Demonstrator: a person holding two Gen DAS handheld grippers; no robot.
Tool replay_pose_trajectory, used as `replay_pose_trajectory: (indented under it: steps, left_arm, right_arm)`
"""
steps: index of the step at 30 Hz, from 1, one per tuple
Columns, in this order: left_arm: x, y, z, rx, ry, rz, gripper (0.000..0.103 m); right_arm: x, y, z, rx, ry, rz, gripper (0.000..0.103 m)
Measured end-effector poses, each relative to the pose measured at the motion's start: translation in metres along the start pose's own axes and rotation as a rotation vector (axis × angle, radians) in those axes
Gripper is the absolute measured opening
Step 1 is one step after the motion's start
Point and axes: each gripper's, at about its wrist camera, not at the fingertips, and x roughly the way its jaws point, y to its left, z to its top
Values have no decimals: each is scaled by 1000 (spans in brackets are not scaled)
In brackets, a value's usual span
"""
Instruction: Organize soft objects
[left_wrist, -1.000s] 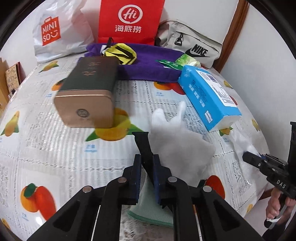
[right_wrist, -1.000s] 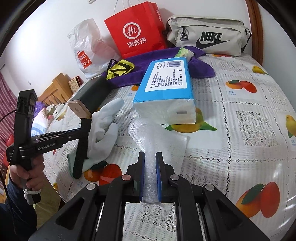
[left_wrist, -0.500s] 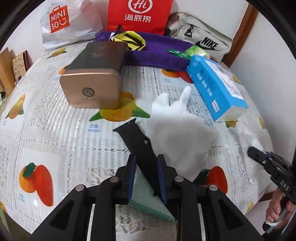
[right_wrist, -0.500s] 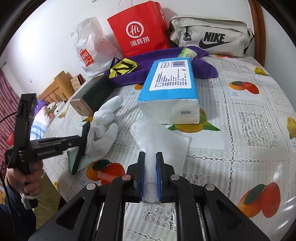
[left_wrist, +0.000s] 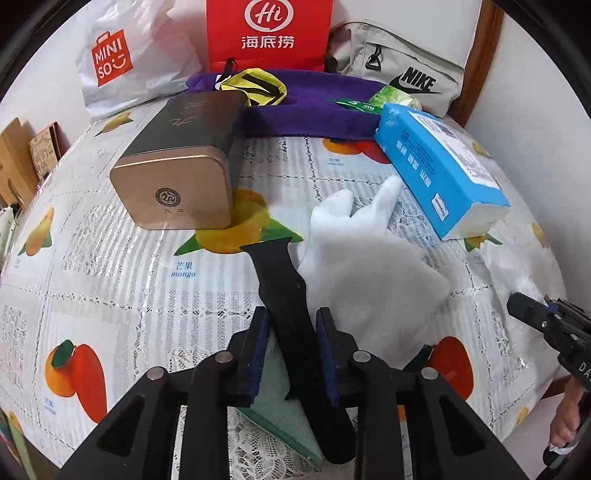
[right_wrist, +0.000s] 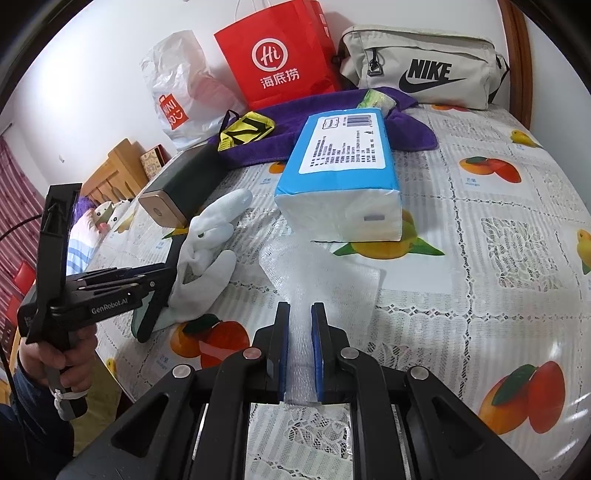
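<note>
Left tool (left_wrist: 291, 350) jaws slightly parted around black strap (left_wrist: 284, 295), grip not firm, at near tabletop (left_wrist: 110, 295) edge. Strap lies across green cloth (left_wrist: 273, 402), beside white glove (left_wrist: 369, 266). Right tool (right_wrist: 298, 347) pinches bubble wrap (right_wrist: 325, 273) at near edge. Wrap light, limp, slippery; glove floppy. Best hold: bunched edge or cuff.
</note>
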Motion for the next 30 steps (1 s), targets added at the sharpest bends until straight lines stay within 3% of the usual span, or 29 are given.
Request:
replay_pose_trajectory:
  steps: [3, 6, 14, 19, 22, 30]
  left_arm:
    - [0, 0, 0, -7, -20, 3, 24]
    - [-3, 11, 2, -53, -16, -65, 21]
    - [-21, 36, 4, -136, -51, -156, 20]
    - [-28, 44, 6, -153, -70, -161, 19]
    - [-22, 47, 3, -136, -53, -102, 19]
    - [-28, 59, 3, -163, -69, -126, 19]
  right_arm:
    - [2, 2, 0, -4, 4, 1, 11]
    - [1, 3, -1, -5, 4, -2, 11]
    - [-2, 0, 0, 2, -2, -21, 11]
    - [-4, 3, 1, -8, -1, -28, 11]
    - [-5, 6, 1, -15, -3, -31, 11]
    - [-6, 7, 1, -16, -1, -38, 11]
